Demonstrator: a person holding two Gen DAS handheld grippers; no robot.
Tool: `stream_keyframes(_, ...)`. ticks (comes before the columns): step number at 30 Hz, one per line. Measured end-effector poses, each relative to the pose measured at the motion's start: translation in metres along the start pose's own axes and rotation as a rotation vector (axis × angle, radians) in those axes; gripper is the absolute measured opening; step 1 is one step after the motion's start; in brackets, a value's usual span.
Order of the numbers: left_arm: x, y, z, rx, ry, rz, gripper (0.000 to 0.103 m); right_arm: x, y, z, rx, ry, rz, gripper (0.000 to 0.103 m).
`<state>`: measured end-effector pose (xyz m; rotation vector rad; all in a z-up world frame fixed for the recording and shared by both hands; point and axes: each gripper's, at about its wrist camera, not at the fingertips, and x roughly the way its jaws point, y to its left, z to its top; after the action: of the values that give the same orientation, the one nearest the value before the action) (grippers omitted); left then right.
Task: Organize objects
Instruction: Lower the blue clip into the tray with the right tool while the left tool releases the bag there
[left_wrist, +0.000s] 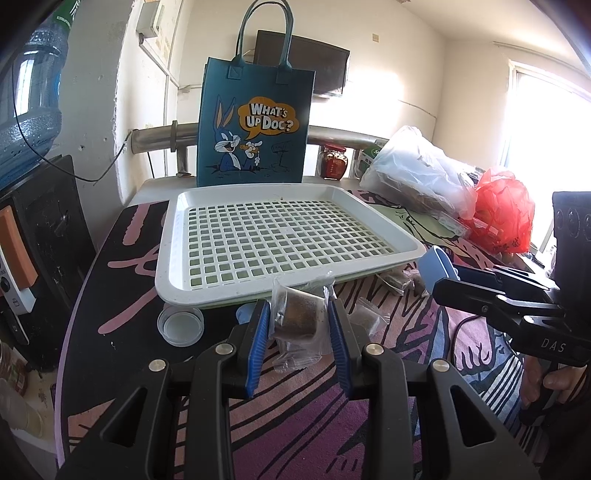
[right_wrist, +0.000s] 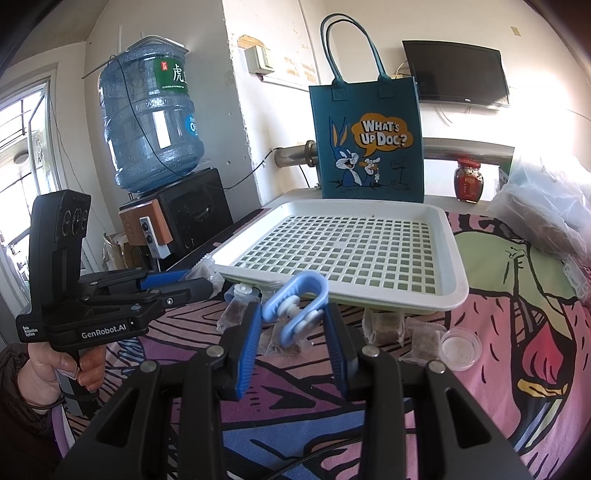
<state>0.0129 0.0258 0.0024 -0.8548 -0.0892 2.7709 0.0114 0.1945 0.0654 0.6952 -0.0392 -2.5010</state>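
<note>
My left gripper (left_wrist: 298, 317) is shut on a clear packet holding a brown block (left_wrist: 299, 319), just above the table in front of the white grid tray (left_wrist: 177, 273). My right gripper (right_wrist: 293, 321) is shut on a light blue roller tool (right_wrist: 295, 306), near the tray's front edge (right_wrist: 458, 299). Several more brown packets (right_wrist: 384, 325) lie on the cloth by the tray. The right gripper also shows in the left wrist view (left_wrist: 439, 273), and the left gripper in the right wrist view (right_wrist: 177, 280).
A blue cartoon tote bag (left_wrist: 255, 122) stands behind the tray. A clear round lid (left_wrist: 181, 325) lies left of my left gripper, and it shows too in the right wrist view (right_wrist: 460, 347). Plastic bags (left_wrist: 424, 170), a red bag (left_wrist: 506, 214) and a jar (left_wrist: 334, 160) sit at the right. A water dispenser (right_wrist: 147, 122) stands left.
</note>
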Motion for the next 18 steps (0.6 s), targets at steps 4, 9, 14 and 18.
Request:
stream_keyframes(4,0.007,0.004,0.0,-0.019,0.039,0.022,0.031,0.007,-0.007,0.0,0.043,0.035,0.013,0.034)
stream_keyframes(9,0.001,0.007,0.008,0.003,0.079,0.039,0.031,-0.008,-0.011,0.017,0.06,0.035,0.017,0.034)
stream_keyframes(14,-0.011,0.019,0.047,0.036,0.02,0.072,0.031,-0.028,-0.013,0.056,0.021,-0.042,0.042,0.034)
stream_keyframes(18,0.011,0.039,0.071,-0.02,0.047,0.057,0.031,-0.005,-0.028,0.08,0.051,-0.02,0.052,0.034)
